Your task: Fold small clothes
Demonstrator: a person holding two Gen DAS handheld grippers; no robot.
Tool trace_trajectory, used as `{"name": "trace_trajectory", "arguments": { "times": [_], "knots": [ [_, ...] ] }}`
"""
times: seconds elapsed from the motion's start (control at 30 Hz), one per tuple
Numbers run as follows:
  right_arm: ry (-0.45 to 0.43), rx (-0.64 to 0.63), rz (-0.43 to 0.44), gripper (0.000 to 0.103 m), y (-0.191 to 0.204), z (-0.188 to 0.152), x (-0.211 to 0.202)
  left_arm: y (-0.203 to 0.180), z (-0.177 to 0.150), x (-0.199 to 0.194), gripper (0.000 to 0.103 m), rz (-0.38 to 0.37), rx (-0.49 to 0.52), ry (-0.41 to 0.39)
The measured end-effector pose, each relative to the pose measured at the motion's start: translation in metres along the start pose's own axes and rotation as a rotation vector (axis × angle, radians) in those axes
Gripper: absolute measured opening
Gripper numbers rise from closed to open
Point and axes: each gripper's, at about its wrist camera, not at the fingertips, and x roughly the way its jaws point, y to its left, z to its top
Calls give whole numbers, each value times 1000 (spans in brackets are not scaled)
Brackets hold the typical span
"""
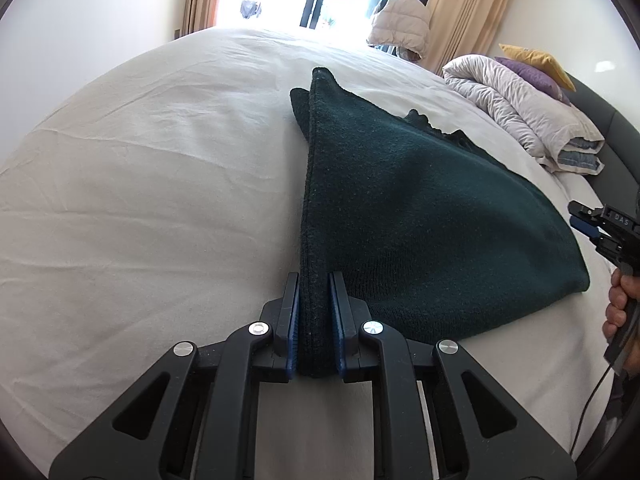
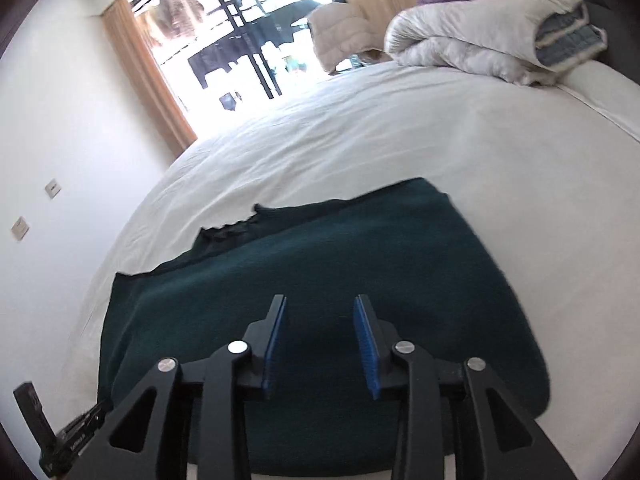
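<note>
Left wrist view showed the left gripper (image 1: 315,322) clenched on a raised, doubled edge of the dark green knitted garment (image 1: 420,216), the thick fold standing upright between its blue pads (image 1: 294,320). From that pinch the cloth sloped away ahead and to the right, draping down onto the white bed sheet (image 1: 140,200). Far to the right, the right gripper (image 1: 588,224) hung apart from the garment, a hand (image 1: 620,308) wrapped round its handle.

From the right wrist, the right gripper (image 2: 320,344) stood released, its jaws spread with nothing between them, hovering above the near part of the green knit (image 2: 320,256), which lay spread ahead of it on the sheet (image 2: 400,140). A rolled pale duvet (image 2: 480,36) sat well beyond, to the right.

The knit looked soft, thick and fairly heavy for its size; it would likely sag and stretch rather than slide. A hold at an outer corner or a hemmed edge, taking both layers together, seemed the safest grip.
</note>
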Motion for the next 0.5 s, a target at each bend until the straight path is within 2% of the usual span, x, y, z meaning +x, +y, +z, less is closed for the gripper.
{"name": "trace_trajectory", "arguments": {
  "times": [0.07,0.1,0.13,0.2,0.23,0.27,0.33,0.4,0.5],
  "knots": [
    [25,0,94,47,16,-1,9,10,2,-5,18,-51,-54,5],
    [44,5,145,54,24,-3,14,14,2,-9,20,-59,-84,10],
    [63,2,189,59,33,-5,19,17,3,-14,24,-57,-109,7],
    [89,-11,244,60,50,-8,33,18,1,-29,36,-4,-140,-24],
    [106,-21,271,60,57,-9,39,17,-1,-37,54,19,-157,-48],
    [123,-30,295,60,63,-9,45,15,-1,-45,66,30,-172,-76],
    [144,-43,324,60,73,-8,58,8,6,-57,67,13,-169,-124],
    [168,-22,317,60,74,-9,71,-10,23,-61,67,2,-109,-154],
    [184,51,331,60,65,-4,86,-48,58,-46,67,-60,5,-165]
  ]
}}
